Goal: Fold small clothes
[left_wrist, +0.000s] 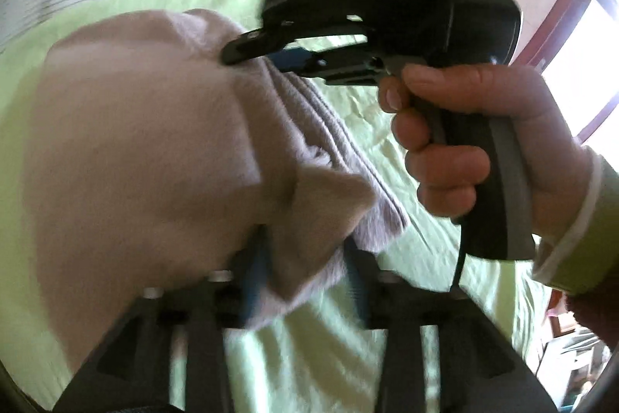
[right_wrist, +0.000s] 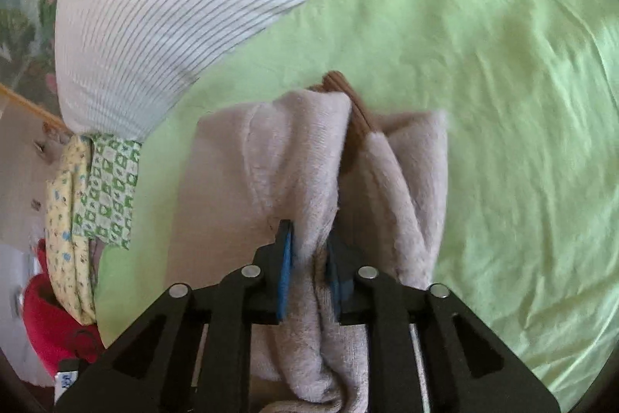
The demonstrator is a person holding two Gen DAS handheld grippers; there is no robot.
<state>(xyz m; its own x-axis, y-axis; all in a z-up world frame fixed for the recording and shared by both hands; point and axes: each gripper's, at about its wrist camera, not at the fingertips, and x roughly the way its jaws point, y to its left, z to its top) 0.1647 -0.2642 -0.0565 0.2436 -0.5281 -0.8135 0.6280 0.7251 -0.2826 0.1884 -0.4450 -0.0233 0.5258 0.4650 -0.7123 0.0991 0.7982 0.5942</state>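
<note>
— Green bedsheet (right_wrist: 483,72) everywhere, rumpled, filling both views. Where's the garment?

— Lying on that sheet: a fluffy pale pink garment (right_wrist: 294,157), bunched into thick folds, with a brown ribbed edge (right_wrist: 350,111) poking out of the folds on the side away from the right wrist camera.

— And the right gripper (right_wrist: 309,258)?

— Clamped on one fold of the garment; the blue pads (right_wrist: 285,266) press the fleece from both sides. From the left wrist camera you see it reaching in from the side, a hand (left_wrist: 479,142) clenched round its handle, a green cuff (left_wrist: 572,231) at the wrist.

— The left gripper (left_wrist: 305,281)?

— Its jaws stand apart. A flap of the garment hangs between them and lies against one blue pad, but the picture is blurred and nothing pinches it.

— Anything beyond the garment?

— A white striped pillow (right_wrist: 162,26) past its far edge, patterned cloths (right_wrist: 96,204) beside that, and something red (right_wrist: 50,320) below them.
</note>
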